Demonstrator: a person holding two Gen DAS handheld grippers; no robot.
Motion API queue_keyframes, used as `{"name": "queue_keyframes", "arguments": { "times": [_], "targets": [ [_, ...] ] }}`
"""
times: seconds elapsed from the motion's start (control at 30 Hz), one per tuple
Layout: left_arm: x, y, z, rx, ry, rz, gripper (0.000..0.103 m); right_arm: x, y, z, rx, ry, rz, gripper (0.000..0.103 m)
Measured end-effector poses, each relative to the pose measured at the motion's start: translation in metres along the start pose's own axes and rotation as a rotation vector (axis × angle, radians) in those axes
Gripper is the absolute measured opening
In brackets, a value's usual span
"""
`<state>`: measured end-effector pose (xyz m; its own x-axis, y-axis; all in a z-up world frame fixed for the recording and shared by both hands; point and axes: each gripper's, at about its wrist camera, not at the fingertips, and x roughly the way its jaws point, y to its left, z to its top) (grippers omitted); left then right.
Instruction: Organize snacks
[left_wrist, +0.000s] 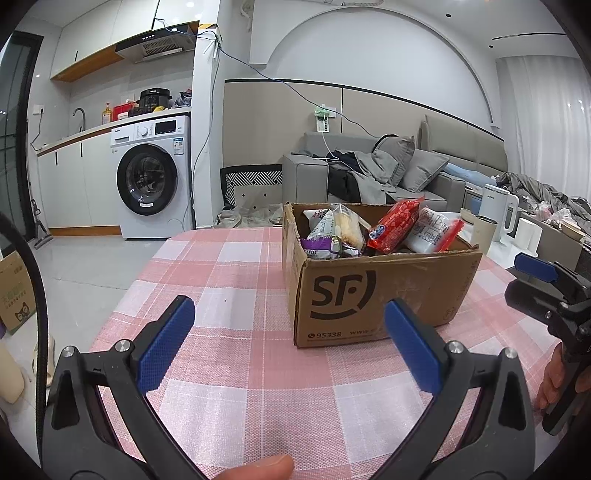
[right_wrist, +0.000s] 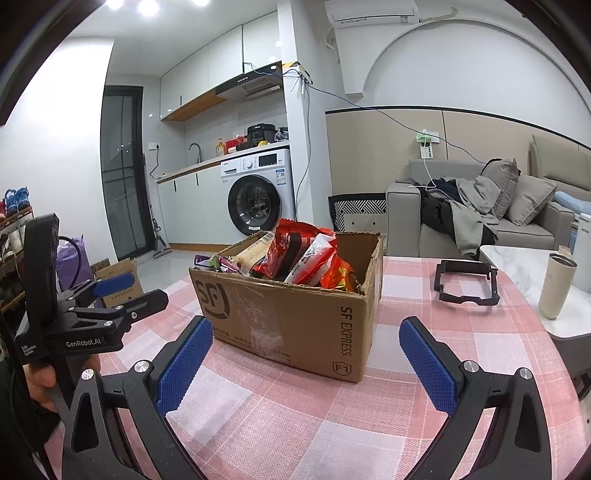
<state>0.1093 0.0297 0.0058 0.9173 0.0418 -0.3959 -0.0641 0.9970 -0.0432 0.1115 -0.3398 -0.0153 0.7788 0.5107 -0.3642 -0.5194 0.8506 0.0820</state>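
Observation:
A brown cardboard box (left_wrist: 380, 291) (right_wrist: 295, 314) marked SF stands on the pink checked tablecloth (left_wrist: 240, 280) (right_wrist: 288, 424). It holds several snack packets: a red packet (left_wrist: 395, 225) (right_wrist: 291, 251), a purple one (left_wrist: 317, 245), and white ones (left_wrist: 430, 229). My left gripper (left_wrist: 288, 328) hovers open over the cloth just in front of the box, nothing between its blue pads. My right gripper (right_wrist: 306, 350) is open too, facing the box's near corner. In the left wrist view the right gripper (left_wrist: 543, 280) shows at the right edge; in the right wrist view the left gripper (right_wrist: 122, 288) shows at the left.
A black plastic frame (right_wrist: 467, 282) lies on the cloth right of the box. A beige tumbler (right_wrist: 556, 284) stands on a white marble side table (right_wrist: 524, 266). Beyond are a grey sofa (left_wrist: 369, 173), a washing machine (left_wrist: 151, 177), and a cardboard carton (right_wrist: 120, 275) on the floor.

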Motion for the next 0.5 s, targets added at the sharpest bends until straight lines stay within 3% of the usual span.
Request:
{"name": "queue_keyframes", "arguments": {
  "times": [0.5],
  "targets": [
    [-0.0001, 0.0004, 0.0, -0.004, 0.005, 0.0, 0.103, -0.0002, 0.0015, -0.0004, -0.01, -0.002, 0.002, 0.103]
  ]
}}
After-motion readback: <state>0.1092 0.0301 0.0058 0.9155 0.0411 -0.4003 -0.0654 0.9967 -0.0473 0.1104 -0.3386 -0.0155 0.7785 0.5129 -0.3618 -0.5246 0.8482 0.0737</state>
